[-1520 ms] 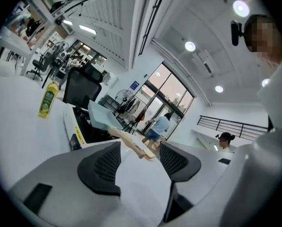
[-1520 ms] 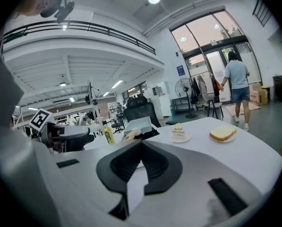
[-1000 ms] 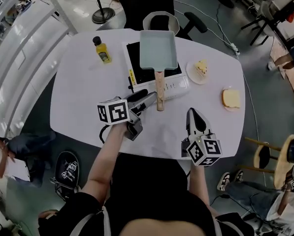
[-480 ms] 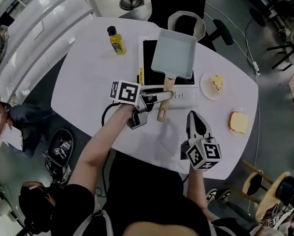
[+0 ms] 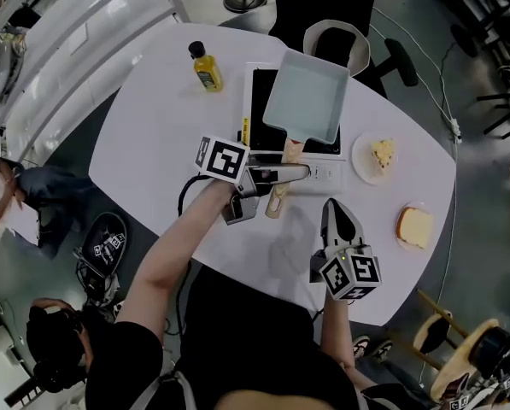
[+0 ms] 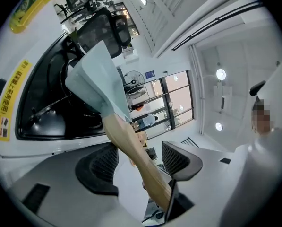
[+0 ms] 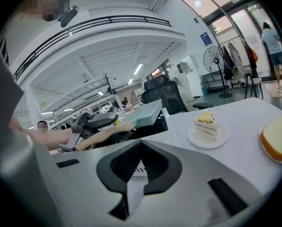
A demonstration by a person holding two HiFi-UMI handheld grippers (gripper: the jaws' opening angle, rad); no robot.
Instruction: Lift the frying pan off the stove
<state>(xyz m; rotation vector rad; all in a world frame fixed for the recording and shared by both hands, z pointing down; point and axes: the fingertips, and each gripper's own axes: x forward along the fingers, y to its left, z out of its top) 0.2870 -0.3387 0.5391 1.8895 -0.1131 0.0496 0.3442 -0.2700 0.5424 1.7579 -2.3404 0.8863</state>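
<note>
The frying pan (image 5: 307, 96) lies over the black stove (image 5: 260, 101) at the upper centre of the head view. Its wooden handle (image 5: 274, 203) runs between the jaws of the left gripper (image 5: 301, 172), which have just been opening and stand wide apart. At lower right, the right gripper (image 5: 332, 205) has its jaws together, empty.

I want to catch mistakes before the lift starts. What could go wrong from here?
On the left gripper, the jaws have just been opening and straddle the wooden handle without pressing it; lifting before closing would probably leave the frying pan on the stove.
Held by the handle alone, the pan might droop or roll; the right gripper is shut, away from it.
A rightward swing could hit the cake plate.
</note>
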